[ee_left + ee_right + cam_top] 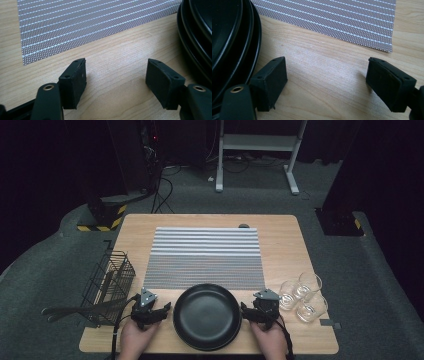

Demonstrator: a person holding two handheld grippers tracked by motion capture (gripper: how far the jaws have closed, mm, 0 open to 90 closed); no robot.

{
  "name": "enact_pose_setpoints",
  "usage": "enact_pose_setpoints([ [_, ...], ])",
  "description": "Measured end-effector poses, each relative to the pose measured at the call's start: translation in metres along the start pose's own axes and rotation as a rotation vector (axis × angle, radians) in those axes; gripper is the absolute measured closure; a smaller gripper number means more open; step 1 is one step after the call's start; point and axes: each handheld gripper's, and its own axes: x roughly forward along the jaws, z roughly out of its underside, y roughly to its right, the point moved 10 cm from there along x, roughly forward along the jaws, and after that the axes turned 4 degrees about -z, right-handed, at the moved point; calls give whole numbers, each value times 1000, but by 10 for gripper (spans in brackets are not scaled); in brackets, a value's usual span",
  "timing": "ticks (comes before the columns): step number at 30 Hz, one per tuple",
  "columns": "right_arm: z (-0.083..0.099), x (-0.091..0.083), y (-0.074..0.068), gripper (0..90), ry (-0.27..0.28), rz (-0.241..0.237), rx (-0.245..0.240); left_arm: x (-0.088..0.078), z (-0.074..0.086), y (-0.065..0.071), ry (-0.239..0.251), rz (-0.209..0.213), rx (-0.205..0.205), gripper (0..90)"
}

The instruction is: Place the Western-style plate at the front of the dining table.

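A stack of black plates (207, 316) sits at the near middle of the wooden table (280, 245). My left gripper (161, 310) rests on the table just left of the stack, jaws wide open with bare wood between them (116, 75). The plates' rims (197, 37) show at the right edge of the left gripper view. My right gripper (246, 311) rests just right of the stack, also open and empty (327, 80). In the right gripper view the plates (232, 42) lie beside its left jaw.
A grey striped placemat (206, 257) covers the table's middle. A black wire basket (109, 282) holding utensils stands at the left edge. Three clear glasses (302, 296) stand at the right. Beyond the table are a white desk frame (257, 150) and cables on the floor.
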Motion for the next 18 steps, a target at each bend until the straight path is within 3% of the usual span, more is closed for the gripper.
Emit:
enact_pose_setpoints([
  [18,1,0,-4,136,-12,-27,-18,0,0,0,-1,0,2,334],
])
